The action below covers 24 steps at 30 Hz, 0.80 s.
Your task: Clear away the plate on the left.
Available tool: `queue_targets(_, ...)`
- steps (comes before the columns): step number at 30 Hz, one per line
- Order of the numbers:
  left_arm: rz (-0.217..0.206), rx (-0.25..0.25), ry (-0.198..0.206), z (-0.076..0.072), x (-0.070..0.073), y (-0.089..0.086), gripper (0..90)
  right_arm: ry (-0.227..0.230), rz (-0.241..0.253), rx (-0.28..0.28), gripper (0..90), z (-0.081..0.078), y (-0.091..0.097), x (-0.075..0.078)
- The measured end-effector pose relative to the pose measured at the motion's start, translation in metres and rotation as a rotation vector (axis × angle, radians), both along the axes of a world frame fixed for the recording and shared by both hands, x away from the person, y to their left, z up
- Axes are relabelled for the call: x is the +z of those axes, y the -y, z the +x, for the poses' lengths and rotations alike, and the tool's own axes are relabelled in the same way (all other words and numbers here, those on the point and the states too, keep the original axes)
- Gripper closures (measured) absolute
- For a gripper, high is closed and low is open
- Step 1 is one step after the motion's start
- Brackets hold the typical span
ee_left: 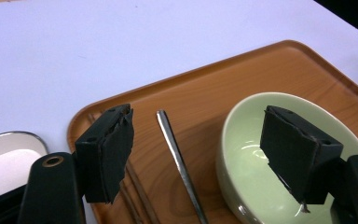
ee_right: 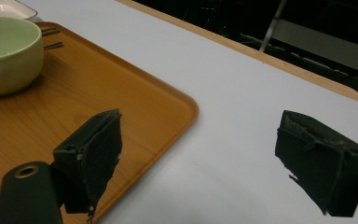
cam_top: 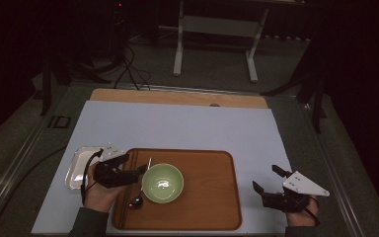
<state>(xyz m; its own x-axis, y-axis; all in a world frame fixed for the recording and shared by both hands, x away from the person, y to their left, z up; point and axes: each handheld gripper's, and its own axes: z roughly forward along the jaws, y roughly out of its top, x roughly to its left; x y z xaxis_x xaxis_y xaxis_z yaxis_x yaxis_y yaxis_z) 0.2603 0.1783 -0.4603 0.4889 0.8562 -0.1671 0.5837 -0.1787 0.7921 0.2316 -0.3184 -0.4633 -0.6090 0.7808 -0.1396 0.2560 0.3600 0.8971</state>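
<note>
Your brown wooden tray (cam_top: 202, 207) carries an empty pale green ceramic bowl (cam_top: 163, 183), a metal spoon (cam_top: 139, 195) at the bowl's nine o'clock and thin dark chopsticks (ee_left: 137, 191), partly hidden. Your left gripper (cam_top: 137, 170) is spread wide over the spoon handle and bowl rim, pinching nothing. Your right gripper (cam_top: 265, 177) is spread too, at the tray's three o'clock; an empty white rectangular dish (cam_top: 79, 165) is half hidden behind your left hand.

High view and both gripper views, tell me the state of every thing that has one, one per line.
left gripper: open, jaws astride the spoon handle
right gripper: open, nothing between its jaws
green bowl: upright, empty
spoon: lying flat beside the bowl
wooden tray: flat on the table
metal dish: empty, left of the tray
</note>
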Motion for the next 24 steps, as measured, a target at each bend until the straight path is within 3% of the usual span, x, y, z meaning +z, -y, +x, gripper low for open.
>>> queue_targets(13, -0.014, 0.049, 0.006, 0.001, 0.004, -0.019, 26.0, 0.0, 0.0, 0.001, 14.1, 0.0, 0.0, 0.0)
queue_targets(24, -0.035, 0.123, 0.018, 0.003, 0.008, -0.042, 26.0, 0.0, -0.001, 0.001, 14.1, 0.0, 0.0, 0.0)
